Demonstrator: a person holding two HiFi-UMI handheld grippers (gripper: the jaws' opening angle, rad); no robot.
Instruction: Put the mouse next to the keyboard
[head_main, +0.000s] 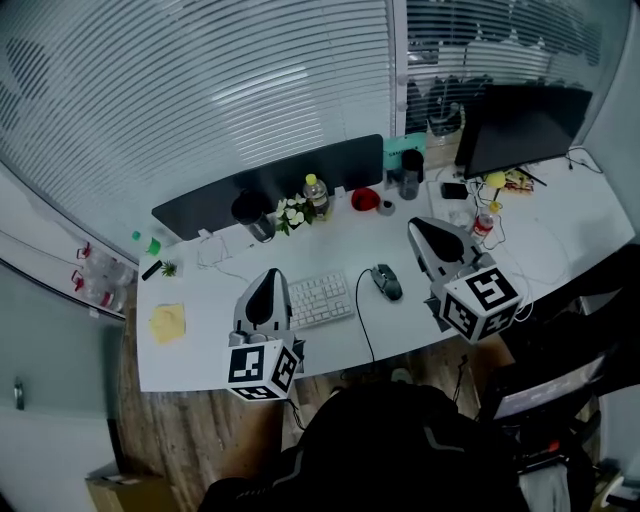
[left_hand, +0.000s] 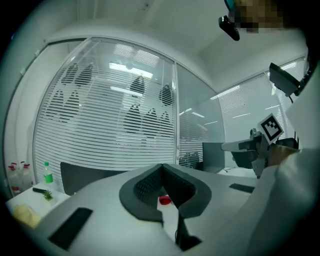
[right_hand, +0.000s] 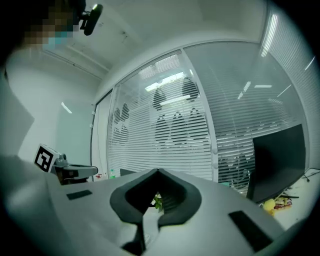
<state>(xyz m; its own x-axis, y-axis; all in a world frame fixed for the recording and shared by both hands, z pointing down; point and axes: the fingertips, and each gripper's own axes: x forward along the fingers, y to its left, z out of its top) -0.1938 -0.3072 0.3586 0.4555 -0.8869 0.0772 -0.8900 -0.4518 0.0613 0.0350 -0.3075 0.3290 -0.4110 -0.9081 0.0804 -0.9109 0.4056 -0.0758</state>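
A dark mouse (head_main: 387, 281) lies on the white desk (head_main: 200, 355), a short gap to the right of the white keyboard (head_main: 320, 299). Its cable runs toward the desk's front edge. My left gripper (head_main: 268, 274) hovers over the keyboard's left end, its jaws closed tip to tip with nothing in them (left_hand: 161, 166). My right gripper (head_main: 418, 226) is to the right of the mouse and apart from it. In the right gripper view its tips also meet, empty (right_hand: 158, 171). Both grippers point up toward the blinds.
A black monitor (head_main: 525, 125) stands at the back right and a dark panel (head_main: 270, 185) at the back centre. A bottle (head_main: 316, 193), flowers (head_main: 292, 213), a red cup (head_main: 365, 199) and a black cup (head_main: 252, 210) line the back. A yellow note (head_main: 167, 322) lies at the left.
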